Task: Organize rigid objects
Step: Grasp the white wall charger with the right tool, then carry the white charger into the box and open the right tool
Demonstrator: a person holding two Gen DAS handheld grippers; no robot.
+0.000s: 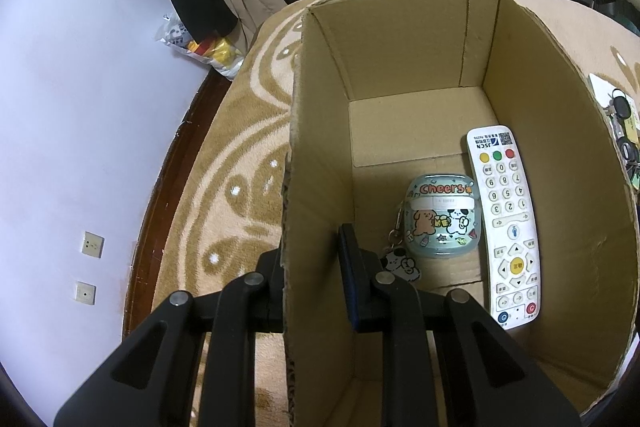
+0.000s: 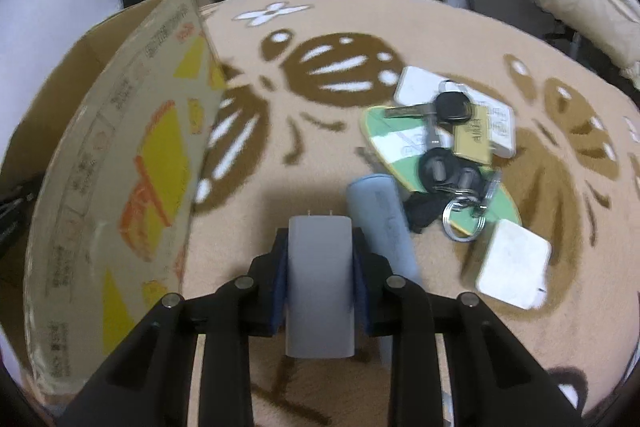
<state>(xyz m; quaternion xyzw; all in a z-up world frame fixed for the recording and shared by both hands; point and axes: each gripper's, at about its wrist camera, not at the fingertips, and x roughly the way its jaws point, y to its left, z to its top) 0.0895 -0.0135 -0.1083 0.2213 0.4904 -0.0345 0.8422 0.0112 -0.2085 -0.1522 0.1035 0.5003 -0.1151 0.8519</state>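
Observation:
An open cardboard box stands on the rug. Inside it lie a white remote and a pale green "Cheers" earbud case with a keychain charm. My left gripper is shut on the box's left wall, one finger outside and one inside. In the right wrist view my right gripper is shut on a grey plug adapter, prongs pointing away, held above the rug. The box's printed outer side is to its left.
On the beige and brown rug right of the adapter lie a grey-blue cylinder, a green oval card, car keys on rings, a white square block and a flat white case. Shelves and bags stand at the back.

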